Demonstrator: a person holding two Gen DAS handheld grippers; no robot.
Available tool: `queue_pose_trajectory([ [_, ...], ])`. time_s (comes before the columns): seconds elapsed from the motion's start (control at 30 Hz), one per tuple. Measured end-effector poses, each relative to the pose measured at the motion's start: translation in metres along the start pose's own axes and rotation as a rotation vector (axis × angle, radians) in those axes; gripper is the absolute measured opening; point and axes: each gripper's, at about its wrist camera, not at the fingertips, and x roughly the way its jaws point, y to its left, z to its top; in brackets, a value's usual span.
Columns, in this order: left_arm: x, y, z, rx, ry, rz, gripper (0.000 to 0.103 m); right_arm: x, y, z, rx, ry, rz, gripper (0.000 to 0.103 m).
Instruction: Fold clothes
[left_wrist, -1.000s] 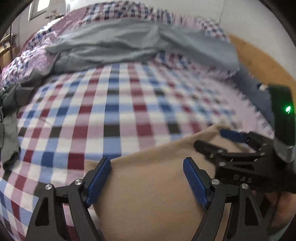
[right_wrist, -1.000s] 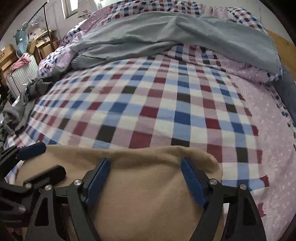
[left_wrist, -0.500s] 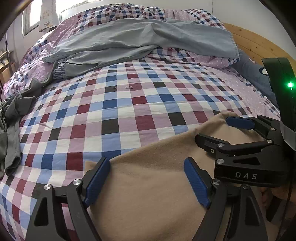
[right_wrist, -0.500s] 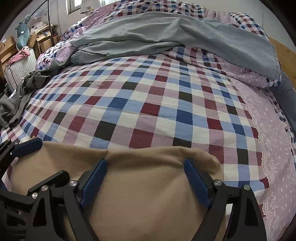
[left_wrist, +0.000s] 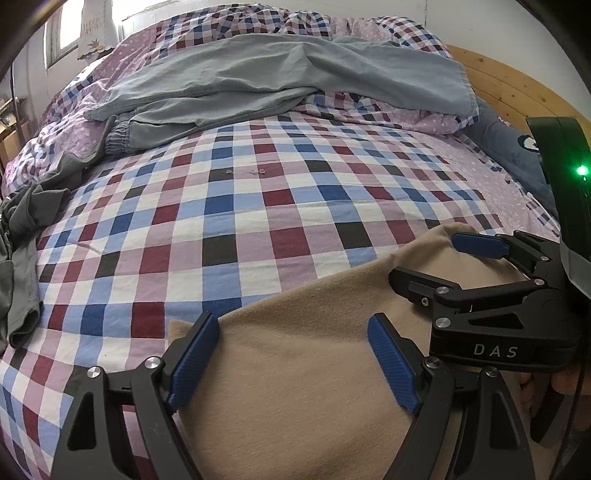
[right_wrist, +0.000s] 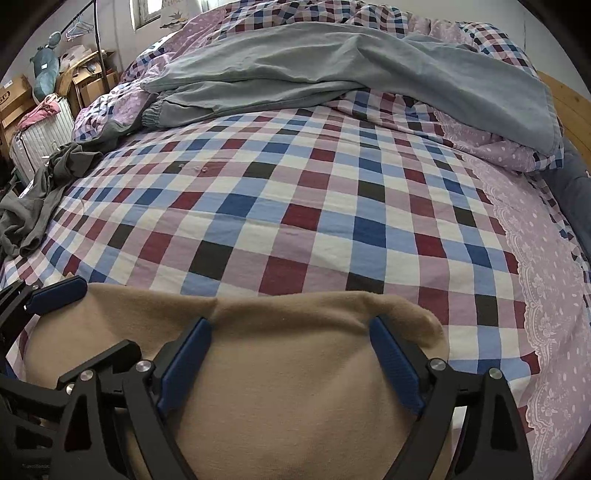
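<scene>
A beige garment (left_wrist: 314, 369) lies flat on the near part of the checked bed sheet (left_wrist: 258, 206). My left gripper (left_wrist: 293, 354) is open over its left half, blue pads wide apart and nothing pinched. My right gripper (right_wrist: 290, 363) is open over the garment (right_wrist: 295, 387) near its rounded right corner. Each gripper shows in the other's view: the right gripper (left_wrist: 443, 264) at the cloth's far right corner, the left gripper (right_wrist: 74, 325) at its left edge. Whether the fingers touch the cloth I cannot tell.
Grey trousers (left_wrist: 277, 85) are spread across the far bedding. A dark grey garment (left_wrist: 22, 240) is crumpled at the left bed edge. A wooden headboard (left_wrist: 509, 85) and dark blue pillow (left_wrist: 517, 147) lie right. Boxes and a suitcase (right_wrist: 40, 129) stand beyond the bed's left side.
Both views have steadied and risen slightly, showing more of the far bed. The beige garment lies as before and both grippers stay open over it.
</scene>
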Motion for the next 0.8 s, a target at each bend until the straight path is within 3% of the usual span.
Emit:
queue_pose_trajectory([
  [0.33, -0.005, -0.005, -0.002, 0.030, -0.008, 0.017, 0.086, 0.001, -0.001, -0.001, -0.006, -0.003, -0.001, 0.092],
  [0.57, -0.035, -0.016, -0.011, 0.041, -0.095, 0.029, 0.086, 0.001, -0.004, -0.001, 0.003, -0.008, 0.012, 0.092],
  [0.8, -0.043, -0.026, -0.027, 0.088, -0.107, 0.043, 0.086, 0.000, -0.004, -0.002, 0.005, -0.009, 0.013, 0.092],
])
